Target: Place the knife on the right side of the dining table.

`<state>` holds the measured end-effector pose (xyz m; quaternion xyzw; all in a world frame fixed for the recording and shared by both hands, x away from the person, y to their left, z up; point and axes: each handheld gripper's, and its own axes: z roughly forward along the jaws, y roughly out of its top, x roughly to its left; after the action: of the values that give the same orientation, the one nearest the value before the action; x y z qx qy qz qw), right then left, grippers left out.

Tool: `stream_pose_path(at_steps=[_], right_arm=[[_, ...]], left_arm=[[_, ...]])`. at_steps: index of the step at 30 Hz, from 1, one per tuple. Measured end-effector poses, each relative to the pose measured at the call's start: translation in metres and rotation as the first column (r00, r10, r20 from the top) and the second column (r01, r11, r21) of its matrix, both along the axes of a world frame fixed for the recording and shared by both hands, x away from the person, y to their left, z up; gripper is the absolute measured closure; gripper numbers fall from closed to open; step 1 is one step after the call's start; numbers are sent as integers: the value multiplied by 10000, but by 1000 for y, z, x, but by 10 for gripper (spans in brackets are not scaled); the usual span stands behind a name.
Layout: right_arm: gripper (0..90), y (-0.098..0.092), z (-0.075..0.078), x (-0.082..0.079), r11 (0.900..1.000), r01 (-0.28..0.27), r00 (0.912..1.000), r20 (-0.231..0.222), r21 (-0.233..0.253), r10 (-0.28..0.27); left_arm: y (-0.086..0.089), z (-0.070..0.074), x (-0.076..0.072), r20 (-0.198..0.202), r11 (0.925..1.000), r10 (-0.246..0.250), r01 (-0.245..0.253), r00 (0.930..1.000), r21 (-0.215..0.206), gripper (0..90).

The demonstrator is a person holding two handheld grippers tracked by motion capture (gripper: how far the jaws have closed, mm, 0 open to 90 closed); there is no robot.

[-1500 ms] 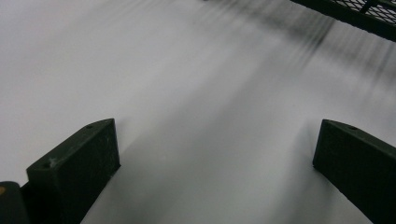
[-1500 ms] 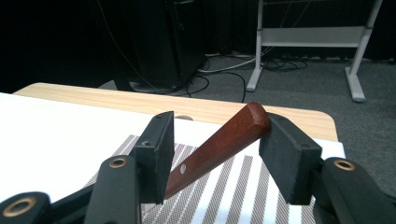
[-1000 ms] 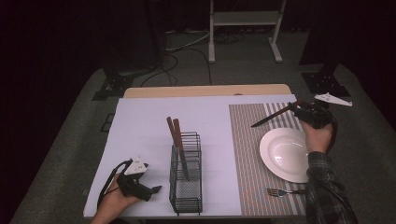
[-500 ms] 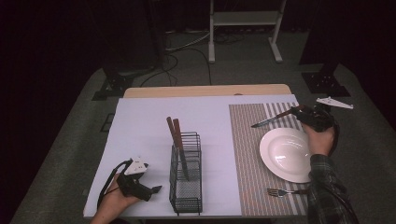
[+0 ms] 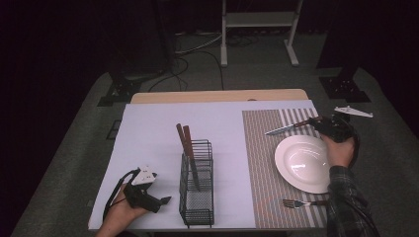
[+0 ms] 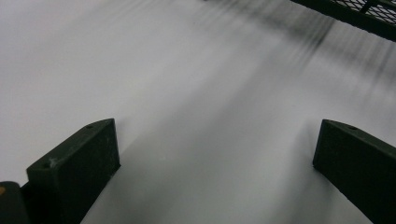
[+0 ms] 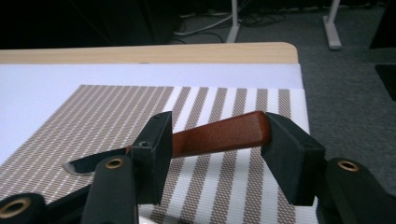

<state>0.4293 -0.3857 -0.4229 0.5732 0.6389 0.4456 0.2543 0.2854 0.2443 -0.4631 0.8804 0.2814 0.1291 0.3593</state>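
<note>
Knife (image 7: 219, 135) sat clamped in your right gripper (image 7: 217, 156) above the striped mat (image 7: 219, 177) beside the plate (image 5: 304, 163), blade tip hidden behind one jaw; your left gripper (image 6: 215, 168) rested with jaws apart over the tabletop (image 6: 187, 93).

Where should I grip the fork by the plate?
Take the fork by its handle, the end toward the table's right edge, coming straight down with the jaws across it. It lies flat on the mat, tines pointing left, and the plate sits close behind it, so the handle looks like the freest part.

Dark studio: black drapes (image 5: 59, 49), floor cables (image 5: 197, 47).
</note>
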Motion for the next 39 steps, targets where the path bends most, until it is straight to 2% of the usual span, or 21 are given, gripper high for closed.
stream_pose_path(at_steps=[19, 31, 34, 39], right_arm=[[421, -1, -3, 5, 9993, 297, 9961, -830, -222, -314], [404, 3, -6, 13, 9972, 444, 9825, -1779, -596, -544], [395, 3, -7, 16, 9964, 564, 9746, -2130, -638, -688], [385, 3, -8, 18, 9956, 601, 9690, -2352, -722, -756]], left_arm=[[0, 0, 0, 0, 10000, 0, 0, 10000, 0, 0], [0, 0, 0, 6, 10000, -1, 1, 10000, 1, 0], [0, 0, 0, 5, 10000, -4, 4, 10000, 5, 0], [0, 0, 0, 7, 10000, -1, 1, 10000, 1, 0]])
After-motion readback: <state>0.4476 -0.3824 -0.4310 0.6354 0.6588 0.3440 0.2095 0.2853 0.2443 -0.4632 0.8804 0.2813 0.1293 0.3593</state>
